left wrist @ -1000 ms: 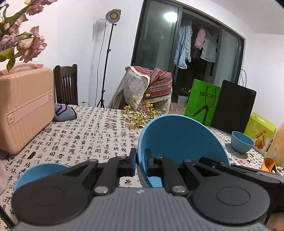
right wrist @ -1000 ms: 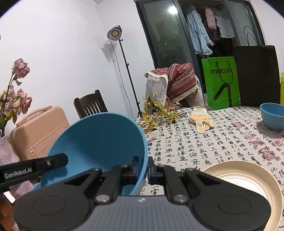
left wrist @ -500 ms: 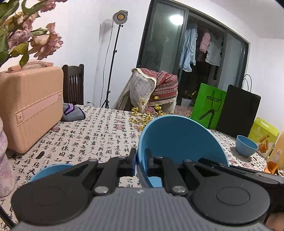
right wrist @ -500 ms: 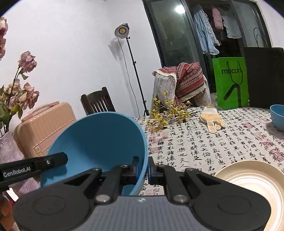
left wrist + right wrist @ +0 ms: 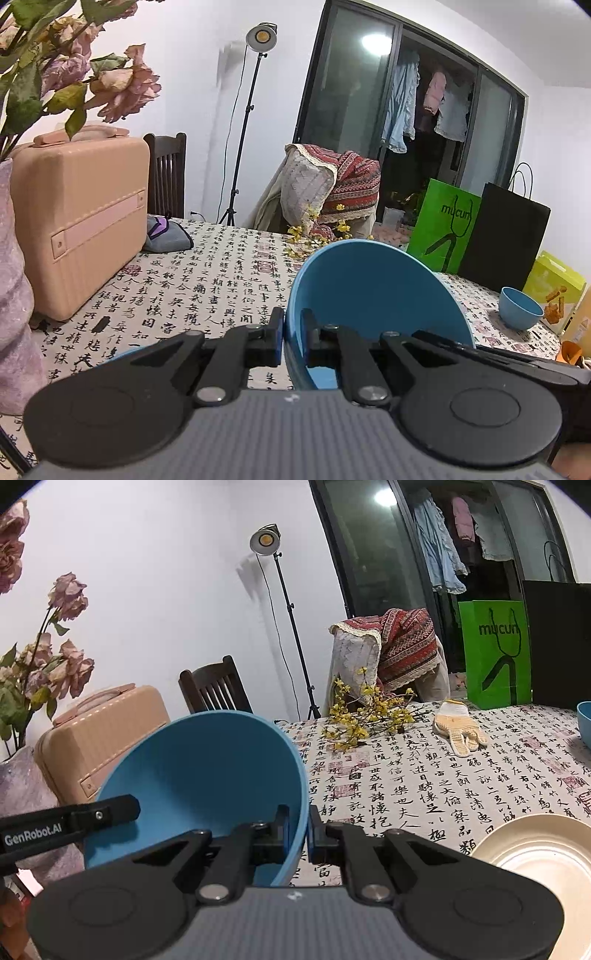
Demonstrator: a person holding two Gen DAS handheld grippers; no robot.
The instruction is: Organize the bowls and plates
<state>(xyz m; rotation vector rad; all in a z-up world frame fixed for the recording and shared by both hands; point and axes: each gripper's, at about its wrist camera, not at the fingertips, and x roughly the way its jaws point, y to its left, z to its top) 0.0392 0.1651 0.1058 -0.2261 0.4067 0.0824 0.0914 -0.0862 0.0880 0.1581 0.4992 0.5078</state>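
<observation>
Calligraphy-print tablecloth (image 5: 192, 288) covers the whole table, and from your left wrist view the big blue bowl (image 5: 373, 295) is the thing to steer by. Your left gripper (image 5: 292, 334) has its jaws pinching that bowl's left rim, one finger outside and one inside, with the bowl tipped up off the cloth. Left of the bowl sits a peach suitcase (image 5: 81, 221), with a grey pouch (image 5: 166, 236) just beside it. Right of the bowl, well apart, a small blue bowl (image 5: 520, 308) rests on the cloth, and behind it stand a green bag (image 5: 443, 229) and a black bag (image 5: 506, 236).

Over on your right wrist view, same deal mirrored: your right gripper (image 5: 308, 829) is clamped on the big blue bowl's (image 5: 207, 775) right rim. The other gripper's arm reaches in at the bowl's left side. Right of the bowl a cream plate (image 5: 535, 853) lies flat on the tablecloth (image 5: 406, 782). Behind the bowl, further back, you've got yellow flower sprigs (image 5: 365, 716) and a knit glove (image 5: 460, 727).
</observation>
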